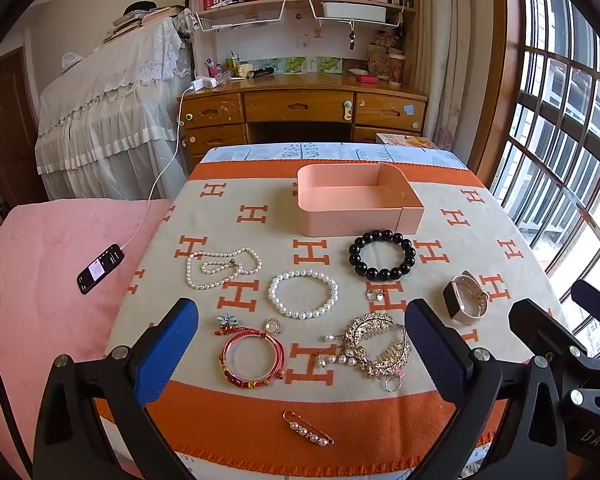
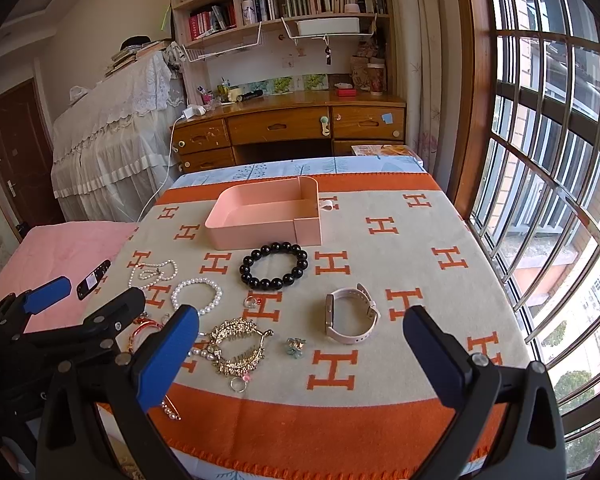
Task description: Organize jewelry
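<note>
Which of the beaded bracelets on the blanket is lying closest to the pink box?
The black bead bracelet. It lies just in front of the pink box, while the white pearl bracelet and the red bracelet sit farther away.

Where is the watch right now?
The watch lies on the blanket toward the window side, in front of and right of the black bracelet. In the left wrist view it sits at the right, beyond the comb.

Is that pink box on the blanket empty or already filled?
Empty: the pink box shows only bare floor inside, in both views.
</note>
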Available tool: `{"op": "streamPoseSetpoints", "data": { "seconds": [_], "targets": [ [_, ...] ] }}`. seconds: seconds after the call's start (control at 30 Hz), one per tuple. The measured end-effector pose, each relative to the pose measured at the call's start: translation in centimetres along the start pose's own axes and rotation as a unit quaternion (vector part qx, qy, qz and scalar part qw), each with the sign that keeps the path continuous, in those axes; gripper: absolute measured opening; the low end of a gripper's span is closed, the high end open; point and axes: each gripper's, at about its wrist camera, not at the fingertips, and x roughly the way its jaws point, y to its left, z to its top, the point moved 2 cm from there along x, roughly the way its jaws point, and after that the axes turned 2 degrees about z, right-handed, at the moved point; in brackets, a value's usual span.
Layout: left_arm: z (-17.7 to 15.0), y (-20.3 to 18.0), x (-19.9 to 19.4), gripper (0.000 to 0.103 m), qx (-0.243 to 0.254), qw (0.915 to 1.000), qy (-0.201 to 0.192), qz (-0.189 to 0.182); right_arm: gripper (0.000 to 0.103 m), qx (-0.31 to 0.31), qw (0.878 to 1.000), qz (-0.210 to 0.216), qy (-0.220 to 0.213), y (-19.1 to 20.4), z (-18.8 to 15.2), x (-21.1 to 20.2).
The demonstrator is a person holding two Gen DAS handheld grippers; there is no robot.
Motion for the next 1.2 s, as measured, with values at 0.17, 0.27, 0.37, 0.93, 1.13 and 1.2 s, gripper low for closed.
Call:
{"op": "streamPoseSetpoints", "data": {
  "seconds": [0.17,0.27,0.37,0.93,1.13,1.2],
  "targets": [
    [0.0,-0.1,0.3,0.102,-0.001,1.0000,0.003,-0.002,0.103,0.000,1.000,0.001,0.000,0.0,0.0,0.0],
    [-0.2,-0.3,0.5,0.102,-0.004,0.9999,0.010,-0.008,0.103,0.000,1.000,0.003,-0.001,0.1,-0.1,-0.2],
    [-0.6,0.2,-0.3,0.102,-0.007,0.9998,0.015,-0.010,0.103,0.000,1.000,0.005,-0.003,0.3,-0.1,-0.4],
    [-0.1,0.9,-1.3,0.102,-0.018,0.9986,0.009,-0.048,0.102,-0.023,0.999,0.023,-0.010,1.1,0.3,-2.2],
    [1.6,1.5,-1.2,0.102,0.007,0.9995,0.003,-0.030,0.097,-0.032,0.999,0.037,0.019,0.5,1.8,-1.3],
    [2.3,1.8,-1.0,0.102,0.012,0.9995,0.002,-0.028,0.096,-0.035,0.998,0.041,0.028,0.3,2.3,-0.8]
  ]
}}
